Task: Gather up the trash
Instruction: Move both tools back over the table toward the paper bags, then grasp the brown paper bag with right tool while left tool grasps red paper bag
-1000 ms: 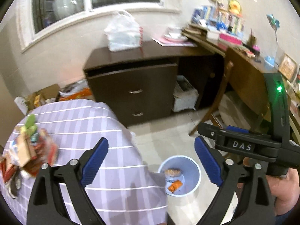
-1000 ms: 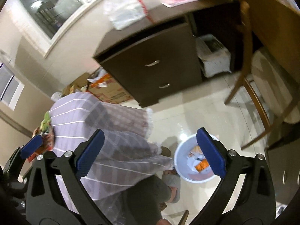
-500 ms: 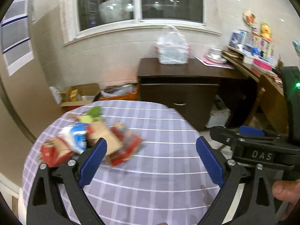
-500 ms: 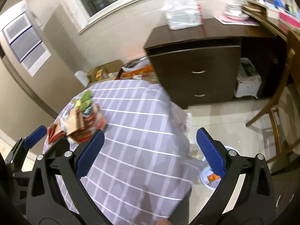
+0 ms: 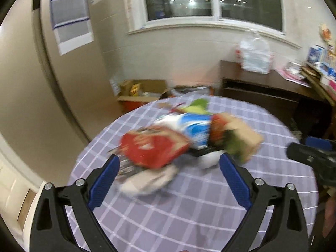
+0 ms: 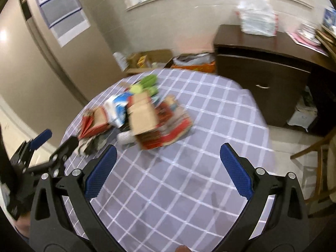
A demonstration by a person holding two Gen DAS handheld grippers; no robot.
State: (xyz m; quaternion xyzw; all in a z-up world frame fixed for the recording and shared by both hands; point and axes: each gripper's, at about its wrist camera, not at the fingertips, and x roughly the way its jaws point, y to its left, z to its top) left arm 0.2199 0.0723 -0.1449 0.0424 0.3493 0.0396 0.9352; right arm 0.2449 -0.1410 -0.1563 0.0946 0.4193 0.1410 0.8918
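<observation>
Trash pile [image 6: 138,115] (red carton [image 5: 153,148], blue-white wrapper [image 5: 193,129], green wrappers, brown cardboard; blurred, so identities uncertain) heaped on the round table's checked cloth [image 6: 189,168]. Left gripper [image 5: 168,174] spread wide, empty, just before the pile. Right gripper [image 6: 168,166] equally wide, empty, farther back.

A heap of trash [image 6: 138,115] lies on the round table [image 6: 205,130], toward its left side. Behind the table, cardboard boxes [image 6: 151,57] sit on the floor against the wall. To the right stands a cabinet [image 6: 262,84], with a plastic bag [image 6: 257,21] on top.
</observation>
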